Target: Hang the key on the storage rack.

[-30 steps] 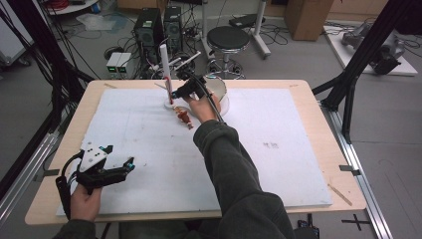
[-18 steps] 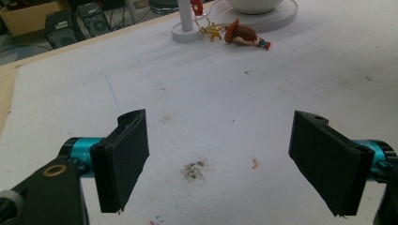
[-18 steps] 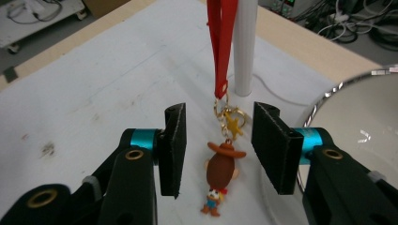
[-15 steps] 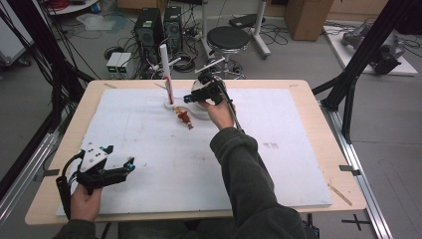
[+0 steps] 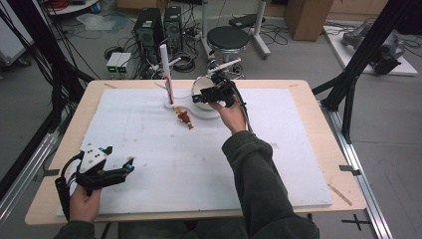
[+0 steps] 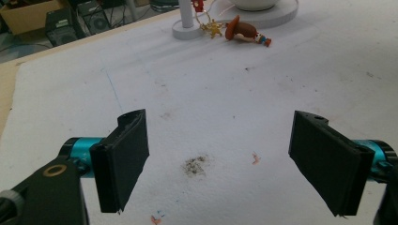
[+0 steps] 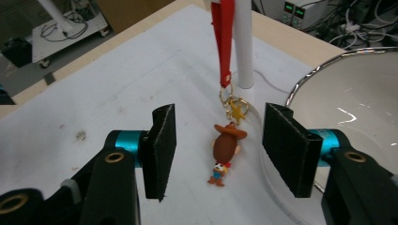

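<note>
A small cowboy figure (image 5: 185, 118) (image 7: 226, 150) (image 6: 241, 32) lies on the white mat. A gold star ring and a red strap (image 5: 170, 92) (image 7: 223, 37) tie it to an upright white post (image 5: 164, 62) (image 7: 244, 42). My right gripper (image 5: 199, 98) (image 7: 218, 140) hovers open just right of the post, over the rim of a white bowl (image 5: 200, 85) (image 7: 356, 89). In the right gripper view the figure lies between and beyond its jaws, untouched. At the mat's front left my left gripper (image 5: 130, 165) (image 6: 218, 159) is open with nothing in it.
The white mat (image 5: 278, 149) covers most of the wooden table (image 5: 318, 99). The bowl stands on a round white plate (image 5: 211, 113) beside the post's round base (image 6: 187, 29). A dark smudge (image 6: 196, 165) marks the mat in front of the left gripper.
My right gripper has moved to the right, from beside the post and strap to over the bowl's rim. The figure and the left gripper have stayed put.
</note>
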